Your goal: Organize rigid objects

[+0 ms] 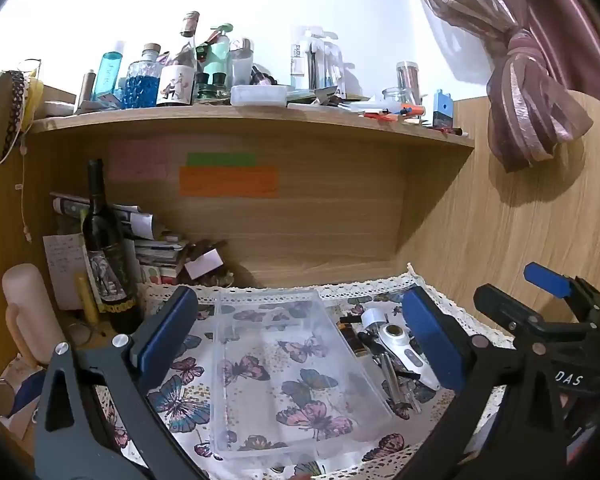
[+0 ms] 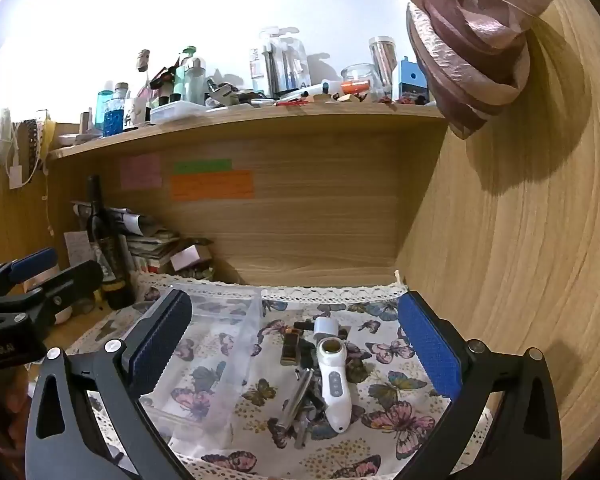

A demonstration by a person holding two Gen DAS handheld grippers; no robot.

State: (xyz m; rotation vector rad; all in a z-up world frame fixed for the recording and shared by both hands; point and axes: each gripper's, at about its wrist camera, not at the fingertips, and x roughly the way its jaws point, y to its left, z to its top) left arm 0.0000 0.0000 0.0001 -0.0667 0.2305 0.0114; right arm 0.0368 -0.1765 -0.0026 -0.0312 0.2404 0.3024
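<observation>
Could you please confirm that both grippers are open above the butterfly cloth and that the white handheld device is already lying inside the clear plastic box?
Not quite. The white handheld device lies outside the clear plastic box, on the butterfly cloth to its right; the right wrist view shows it, and the box looks empty. The left gripper and right gripper are indeed open.

I see a clear, glossy plastic tray (image 1: 300, 376) lying on a matt printed cloth (image 1: 180, 400) with a lace edge (image 2: 332, 293). My left gripper (image 1: 300, 344) has matt black plastic arms, bright metal rivets and ribbed blue pads (image 1: 432, 340); my right gripper (image 2: 296, 348) looks the same. The white device (image 2: 334, 388) is smooth, shiny plastic, beside a polished metal tube (image 2: 298, 396). The desk walls (image 2: 520, 240) are matt wood grain. The curtain (image 1: 532, 92) is sheeny fabric, the bottle (image 1: 104, 248) dark glossy glass.
</observation>
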